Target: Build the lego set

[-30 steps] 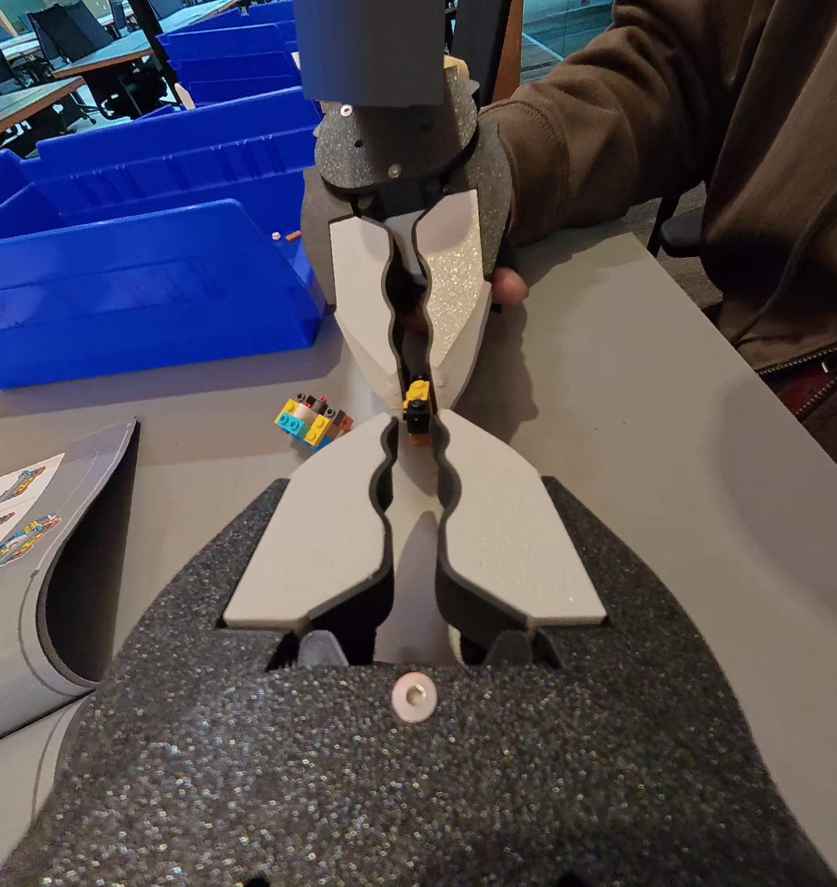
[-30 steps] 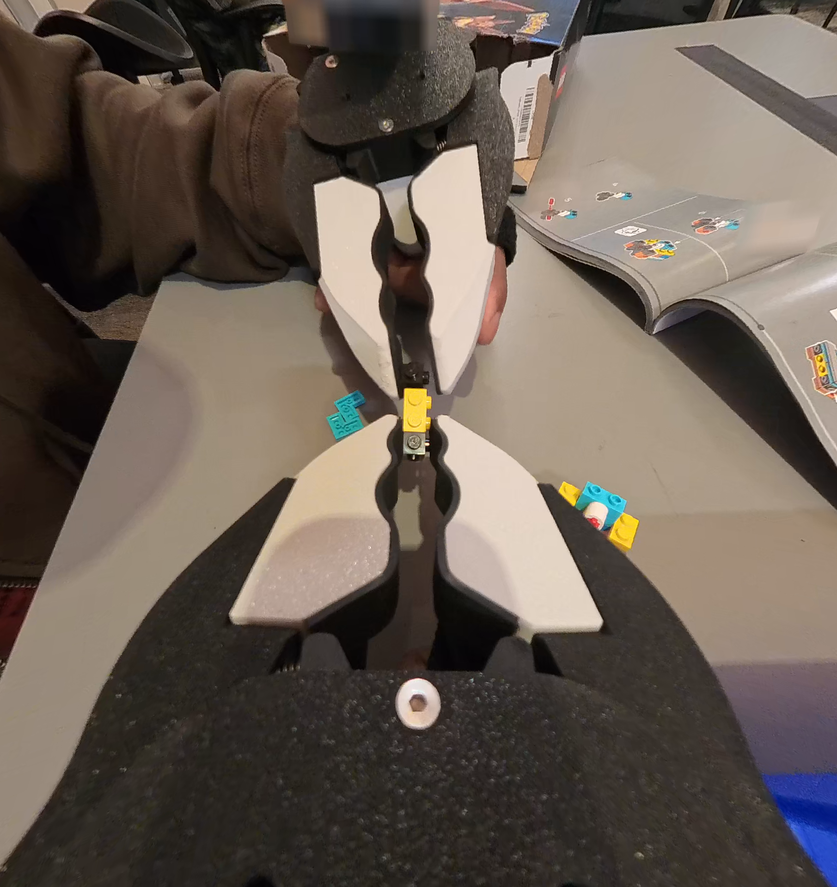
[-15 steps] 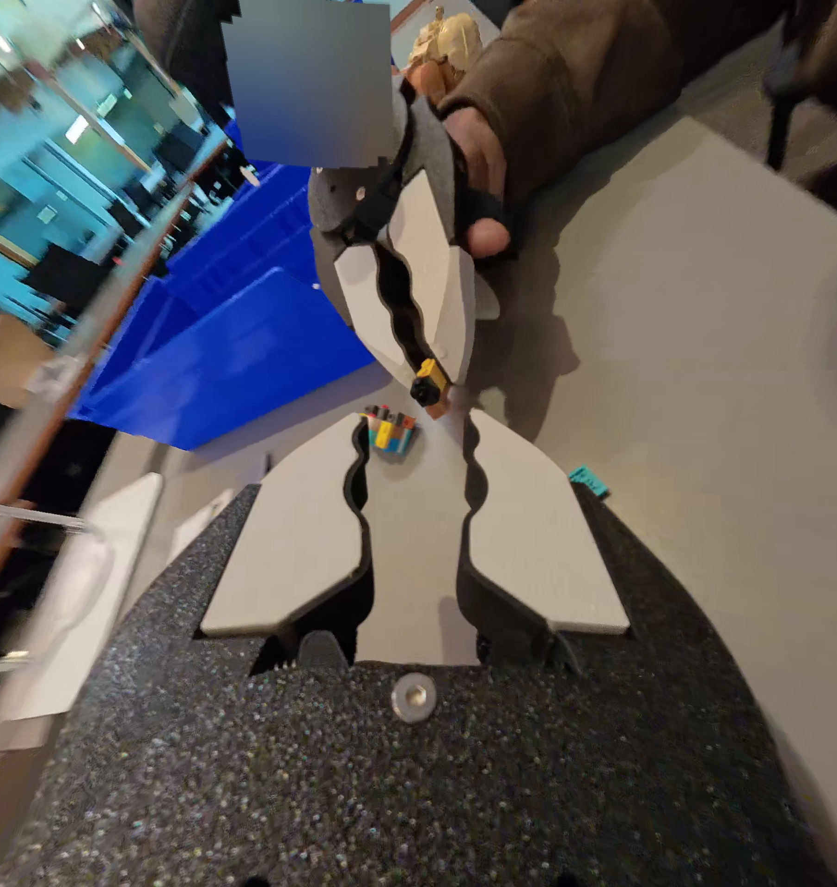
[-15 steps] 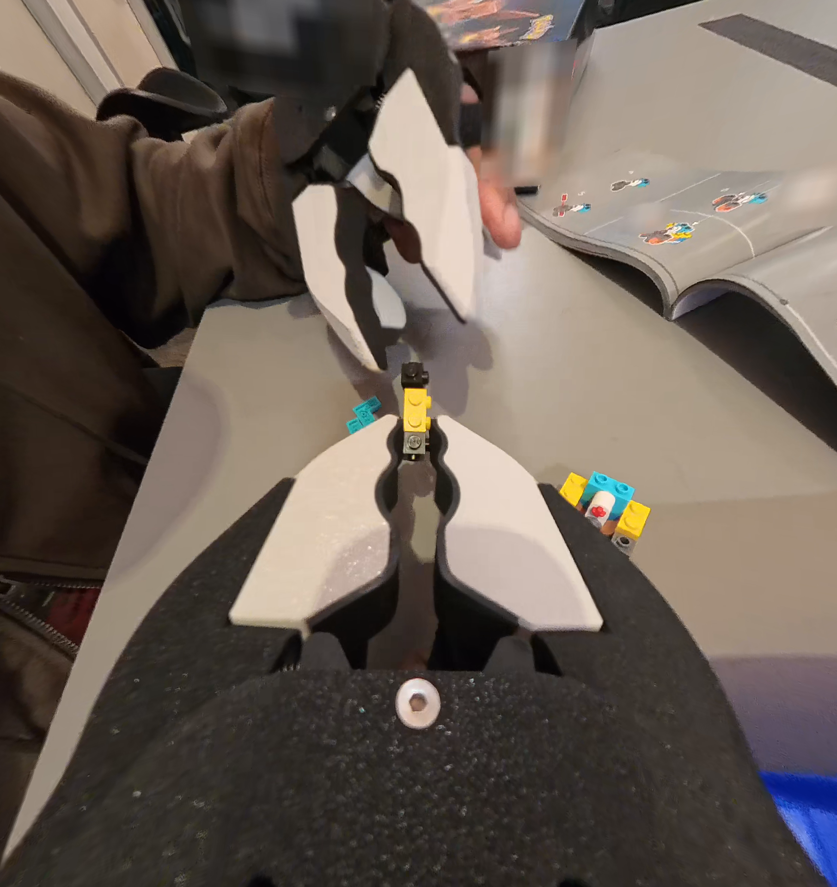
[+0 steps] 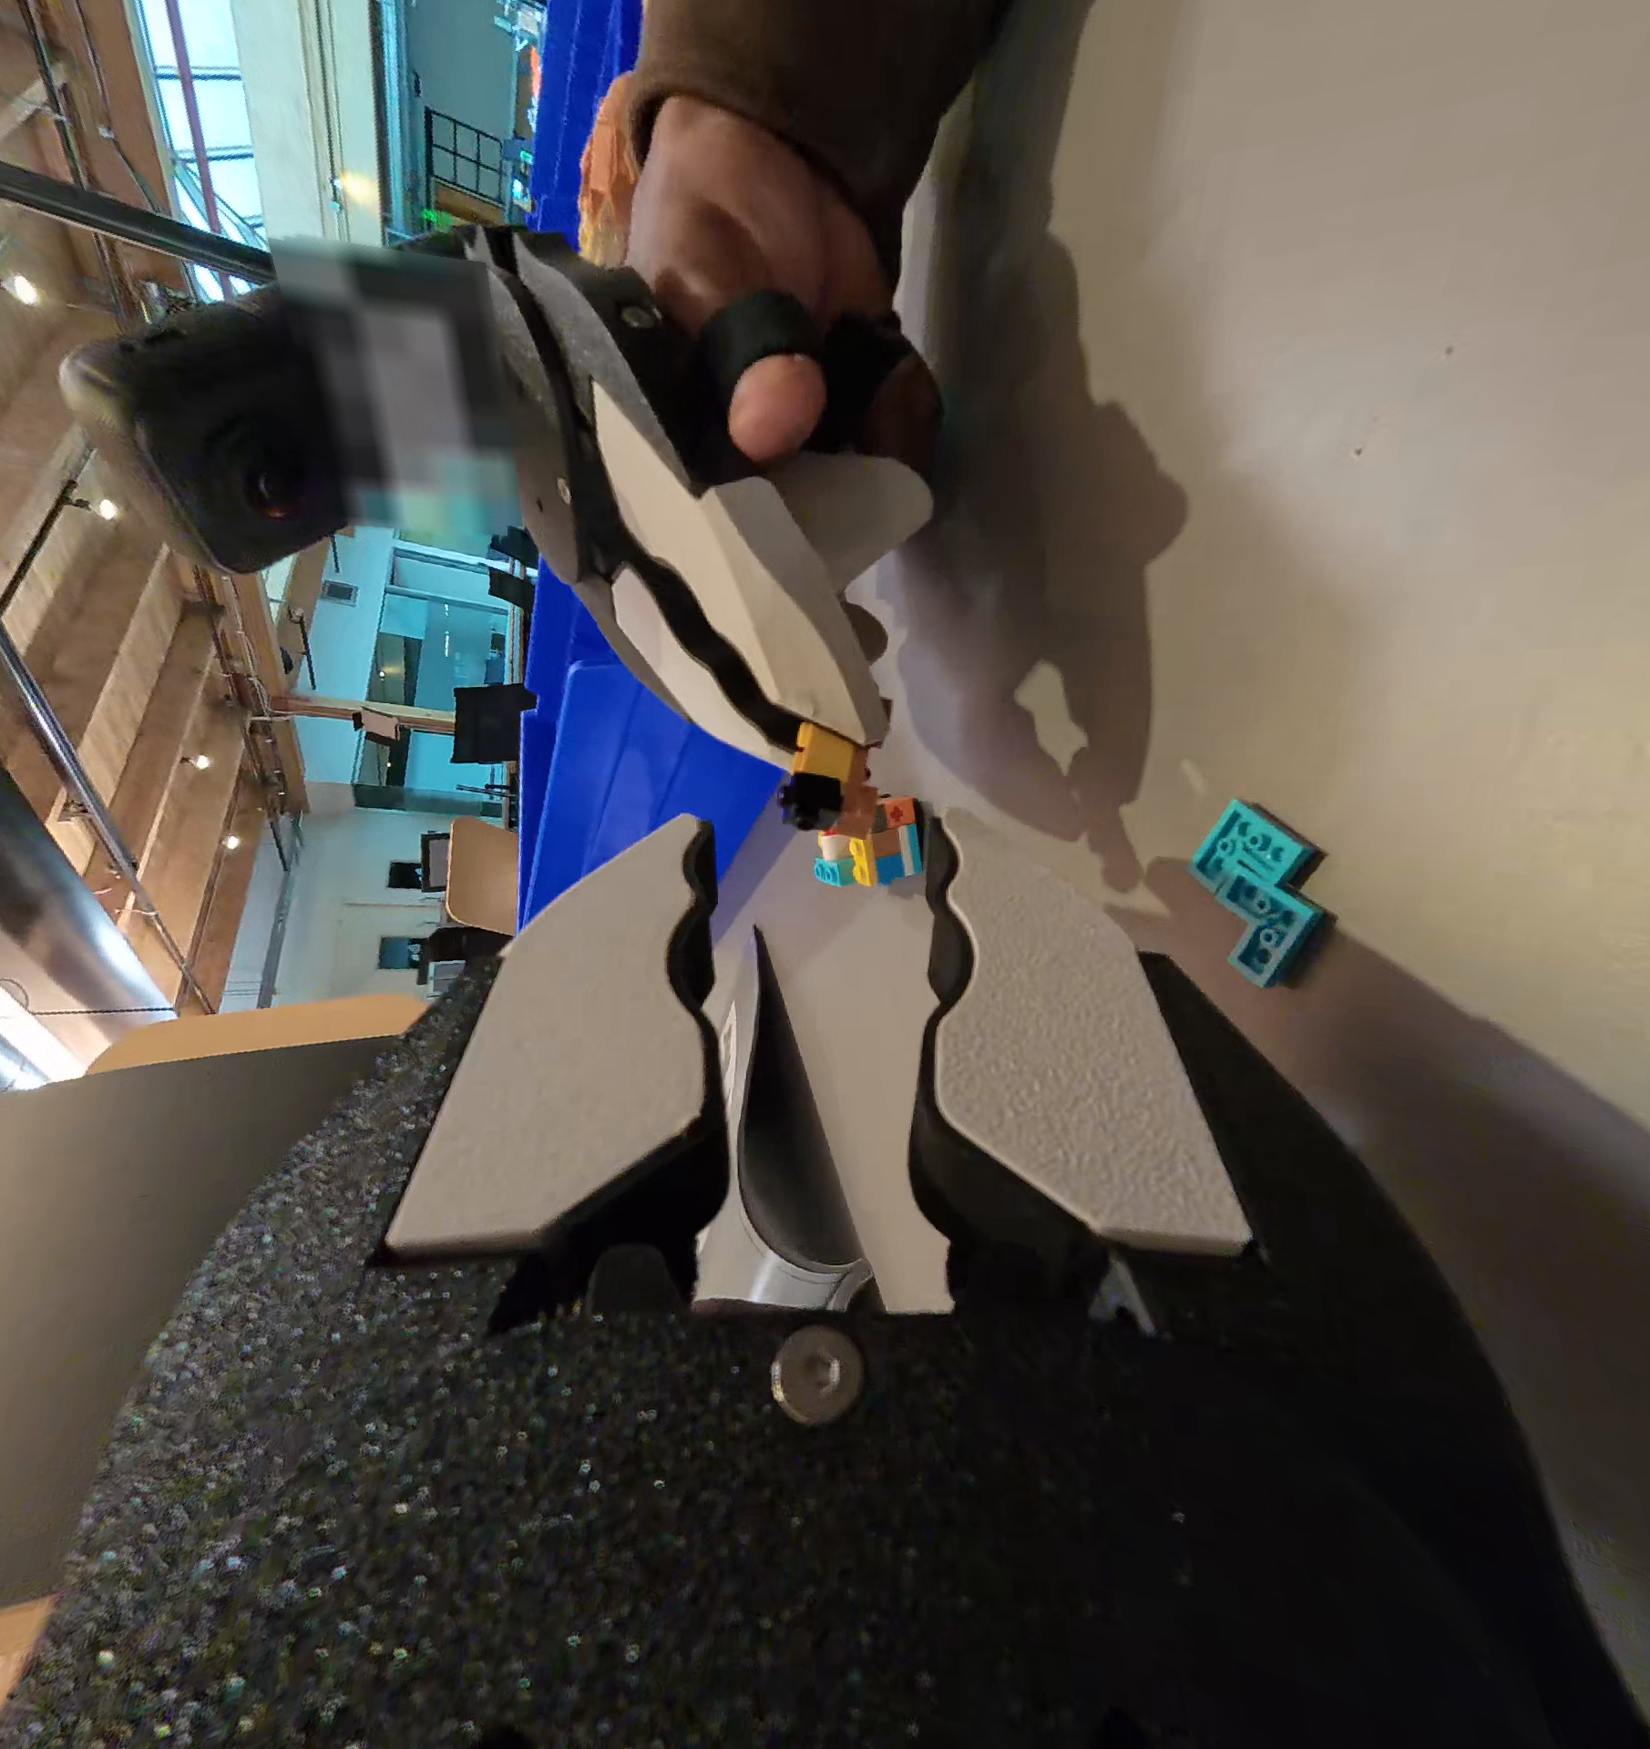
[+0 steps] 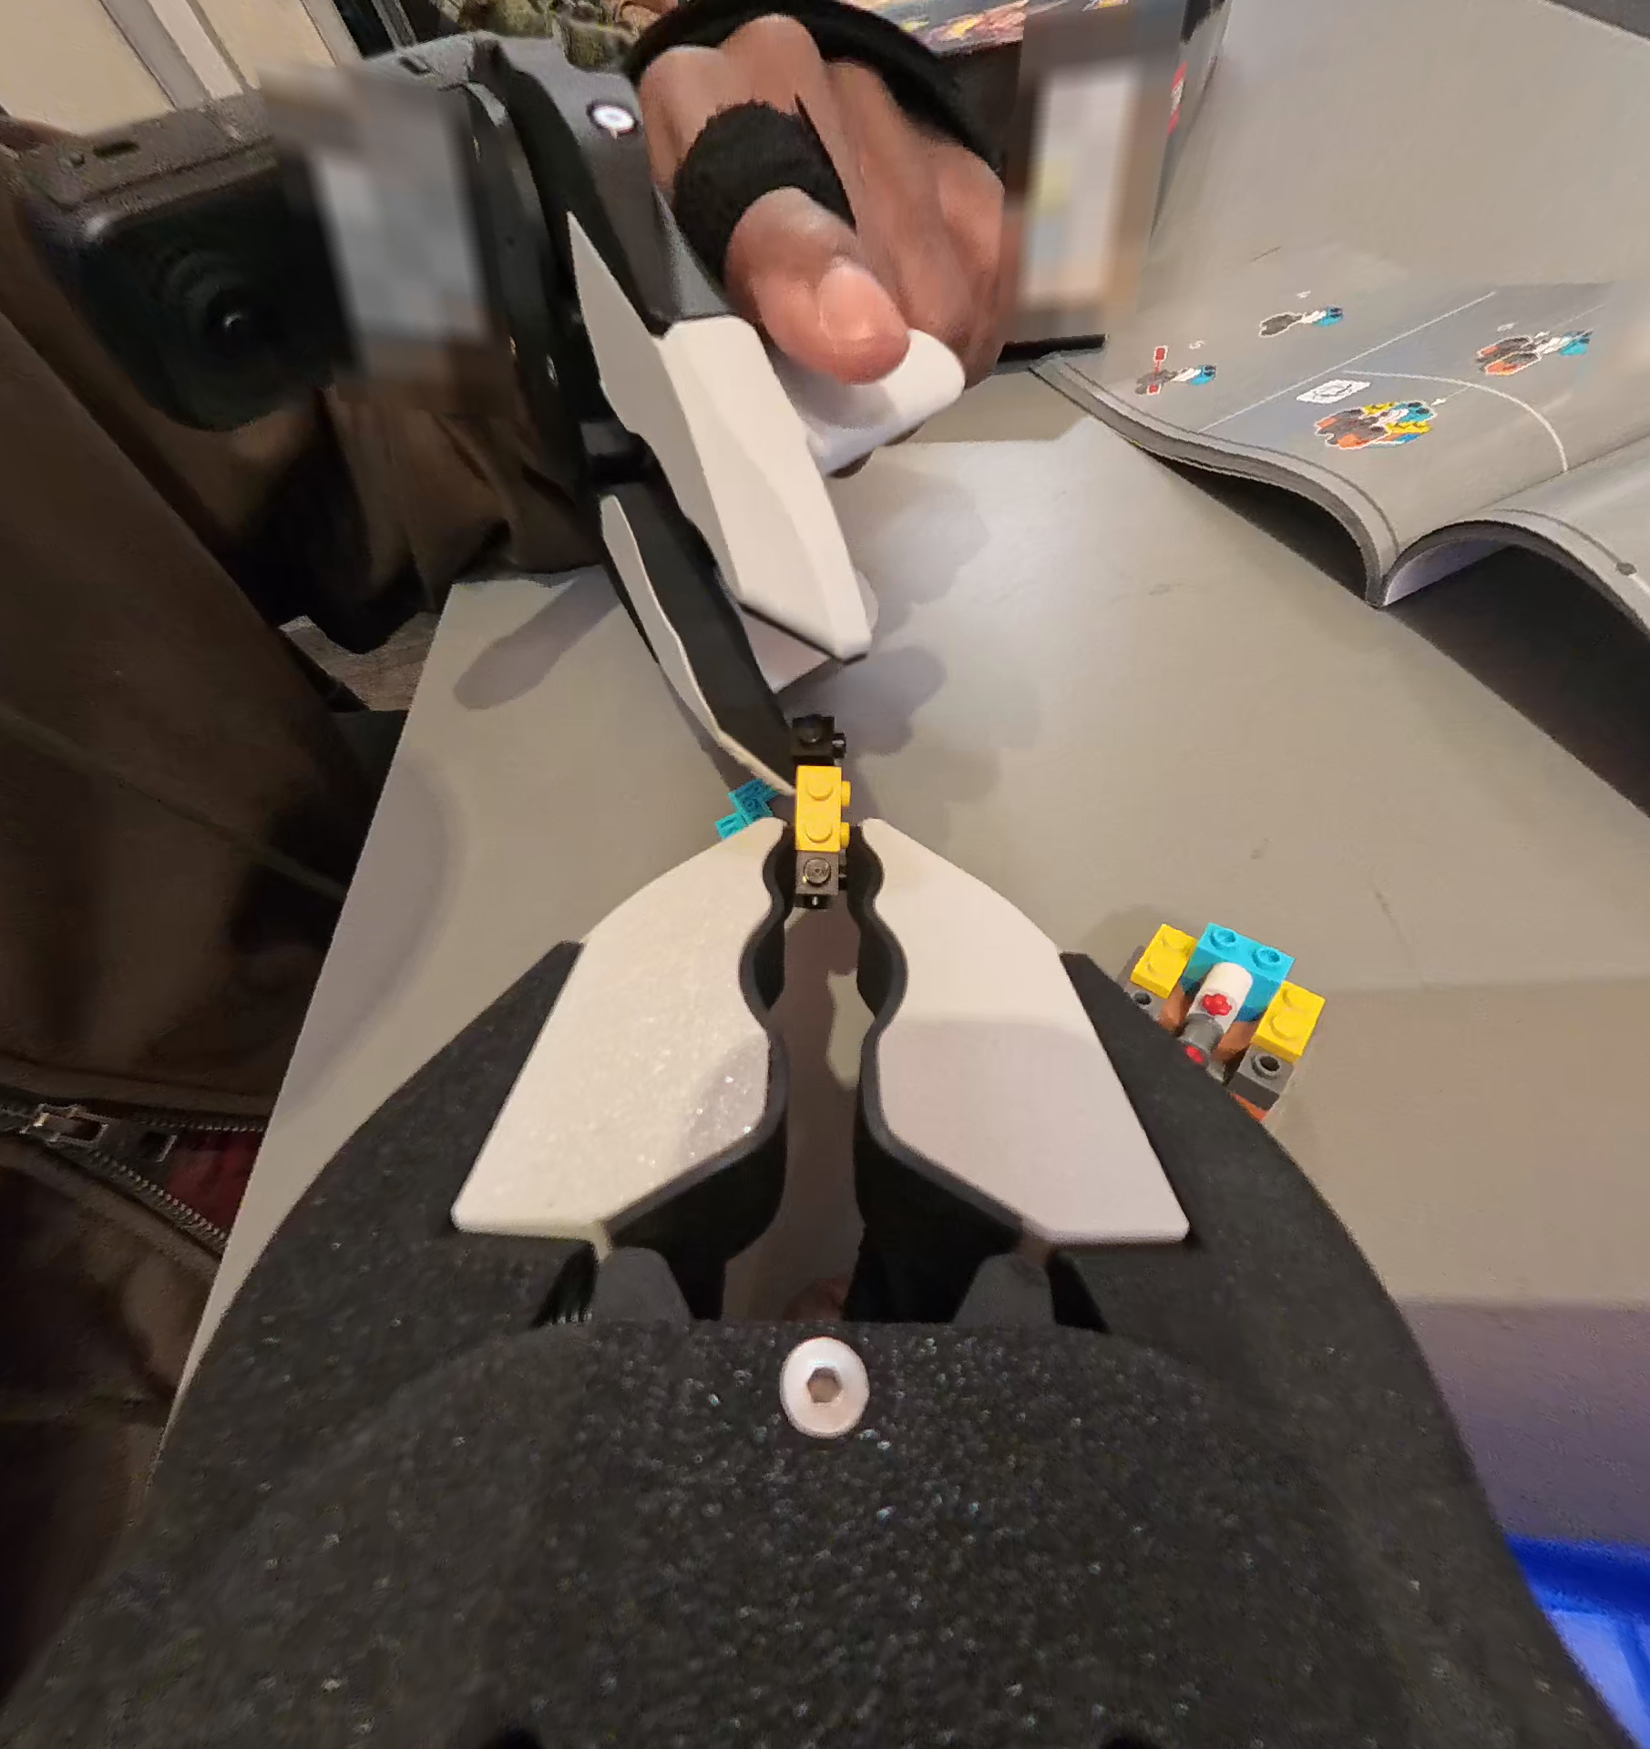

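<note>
My right gripper (image 6: 821, 838) is shut on a small yellow and black brick stack (image 6: 821, 804), held above the grey table (image 6: 1133, 757). It also shows in the left wrist view (image 5: 840, 733), holding the stack (image 5: 821, 771). My left gripper (image 5: 816, 842) is open and empty. In the right wrist view it (image 6: 821, 710) is rolled on its side, its lower finger close to the stack's black end. A small multicoloured assembly (image 6: 1223, 1013) lies on the table to the right, and shows in the left wrist view (image 5: 873, 847). A teal L-shaped plate (image 5: 1261, 899) lies flat nearby.
An open instruction booklet (image 6: 1464, 426) lies at the far right of the table. Blue bins (image 5: 631, 757) stand beyond the assembly. A person's brown sleeve (image 6: 92, 662) and the table's near edge are at the left. The grippers are tip to tip, or close to it. The teal L-shaped plate (image 5: 1261, 899) is about 6 cm from my left fingertips.
My left gripper let go of the stack's black end, opened and rolled onto its side. My right gripper kept hold of the stack and hardly moved.
</note>
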Demonstrator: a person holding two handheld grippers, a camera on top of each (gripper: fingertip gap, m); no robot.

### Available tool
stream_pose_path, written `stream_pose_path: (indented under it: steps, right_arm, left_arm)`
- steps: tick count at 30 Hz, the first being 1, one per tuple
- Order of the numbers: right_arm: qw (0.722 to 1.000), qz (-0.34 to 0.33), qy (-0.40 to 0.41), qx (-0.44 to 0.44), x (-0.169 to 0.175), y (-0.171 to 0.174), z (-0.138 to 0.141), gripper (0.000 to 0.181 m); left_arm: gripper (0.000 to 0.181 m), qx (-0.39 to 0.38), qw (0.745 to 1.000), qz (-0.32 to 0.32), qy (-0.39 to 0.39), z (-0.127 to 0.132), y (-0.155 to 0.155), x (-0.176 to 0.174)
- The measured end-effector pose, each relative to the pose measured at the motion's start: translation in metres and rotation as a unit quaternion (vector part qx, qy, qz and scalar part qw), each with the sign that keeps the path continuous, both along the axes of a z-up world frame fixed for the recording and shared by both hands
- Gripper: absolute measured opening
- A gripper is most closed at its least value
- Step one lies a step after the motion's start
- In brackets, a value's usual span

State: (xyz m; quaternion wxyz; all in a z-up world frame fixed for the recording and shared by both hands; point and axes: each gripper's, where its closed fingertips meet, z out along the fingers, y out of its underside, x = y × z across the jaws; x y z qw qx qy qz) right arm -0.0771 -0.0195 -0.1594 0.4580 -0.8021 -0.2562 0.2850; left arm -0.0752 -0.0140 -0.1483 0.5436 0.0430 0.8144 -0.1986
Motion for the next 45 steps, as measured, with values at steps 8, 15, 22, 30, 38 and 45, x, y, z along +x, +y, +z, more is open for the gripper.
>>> stream_pose_path:
  steps: [8,15,22,30,38,45]
  right_arm:
    - [1.0,0.004,0.002,0.001,-0.0028,-0.0011,0.0018,0.01]
    - [1.0,0.002,-0.003,0.009,-0.0047,-0.0008,0.0044,0.01]
    - [1.0,0.0,0.003,0.007,-0.0038,-0.0008,0.0058,0.01]
    - [1.0,0.003,0.014,0.006,-0.0049,-0.0019,0.0085,0.01]
    - [1.0,0.007,0.015,0.001,-0.0056,-0.0028,0.0064,0.01]
    - [1.0,0.007,0.022,0.0,-0.0052,-0.0026,0.0076,0.01]
  left_arm:
    - [0.032,0.029,0.999,-0.004,-0.015,-0.0033,-0.0046,0.0035]
    - [0.021,0.03,0.999,0.002,-0.034,-0.0002,-0.0055,0.0066]
    - [0.021,0.022,0.999,0.007,-0.03,0.0,-0.0054,0.0075]
    - [0.02,0.026,0.999,0.009,-0.034,0.0027,-0.0069,0.0063]
    - [0.019,0.027,0.999,0.019,-0.018,0.0005,-0.0074,0.0054]
    - [0.019,0.021,0.999,0.027,-0.022,0.0016,-0.007,0.0063]
